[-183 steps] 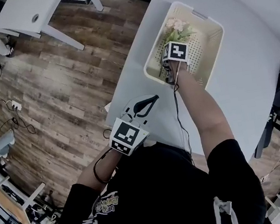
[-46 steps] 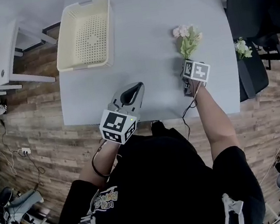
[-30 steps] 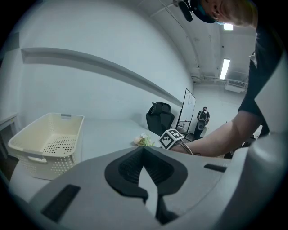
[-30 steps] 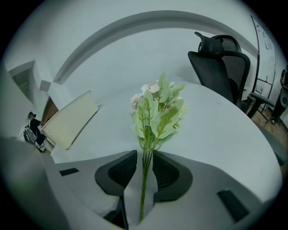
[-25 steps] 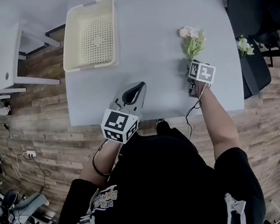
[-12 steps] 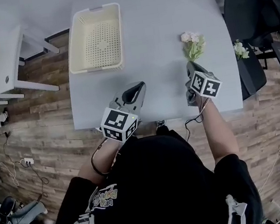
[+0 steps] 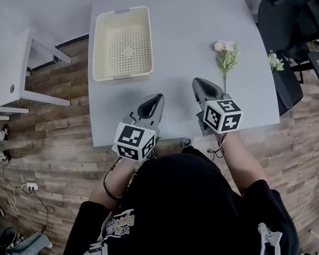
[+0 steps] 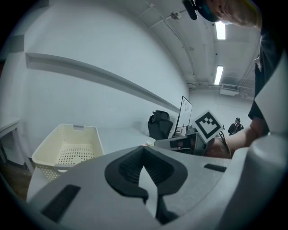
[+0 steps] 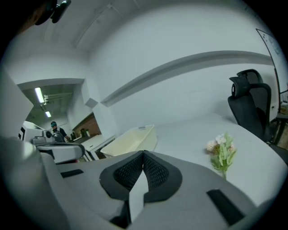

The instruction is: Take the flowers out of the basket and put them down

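I see left tool (image 7: 156,99) and right tool (image 7: 198,82) both closed, holding nothing. Flowers (image 7: 225,60) lie on worktop (image 7: 180,26) near right edge, basket (image 7: 102,61) at far-left corner.

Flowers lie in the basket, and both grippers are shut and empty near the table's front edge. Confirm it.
Not quite. The head view shows the flowers on the table, right of the empty basket, not in it. The left gripper and right gripper are indeed shut and empty near the front edge.
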A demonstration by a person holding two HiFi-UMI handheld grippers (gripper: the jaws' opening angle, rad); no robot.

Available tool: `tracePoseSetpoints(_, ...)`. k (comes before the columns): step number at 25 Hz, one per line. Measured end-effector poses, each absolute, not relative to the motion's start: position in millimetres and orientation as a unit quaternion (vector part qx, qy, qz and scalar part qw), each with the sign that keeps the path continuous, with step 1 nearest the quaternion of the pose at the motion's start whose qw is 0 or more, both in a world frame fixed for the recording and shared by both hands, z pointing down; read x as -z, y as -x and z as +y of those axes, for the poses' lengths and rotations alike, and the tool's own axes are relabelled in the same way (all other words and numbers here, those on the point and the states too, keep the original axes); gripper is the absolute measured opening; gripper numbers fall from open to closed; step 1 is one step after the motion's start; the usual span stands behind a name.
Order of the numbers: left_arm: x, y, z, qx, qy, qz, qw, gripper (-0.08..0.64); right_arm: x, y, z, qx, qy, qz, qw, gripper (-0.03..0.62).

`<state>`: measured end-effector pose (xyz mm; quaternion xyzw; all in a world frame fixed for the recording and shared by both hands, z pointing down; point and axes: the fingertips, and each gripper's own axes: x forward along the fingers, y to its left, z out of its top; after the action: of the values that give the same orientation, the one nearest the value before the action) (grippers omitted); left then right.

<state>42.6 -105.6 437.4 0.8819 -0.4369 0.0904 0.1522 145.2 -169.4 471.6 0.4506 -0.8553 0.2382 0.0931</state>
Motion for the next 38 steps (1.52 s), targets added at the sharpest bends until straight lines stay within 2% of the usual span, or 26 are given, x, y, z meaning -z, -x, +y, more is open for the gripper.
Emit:
tracePoseSetpoints(7,-436,-6,-89,-0.088,-0.877,-0.447,0.153,0.006,-443,-83,-130,-0.201,-0.412,-0.885,0.081,0.023)
tracePoseSetpoints(17,-436,42,-65,-0.081,-0.872,-0.454,0.166,0.006,-451,-28,-91,-0.232,-0.382,-0.891,0.081,0.023)
tracePoseSetpoints(38,-439,89,-39,-0.070,-0.879,-0.440,0.172,0.006,-448,27,-53,-0.219,-0.385,-0.892,0.092,0.021)
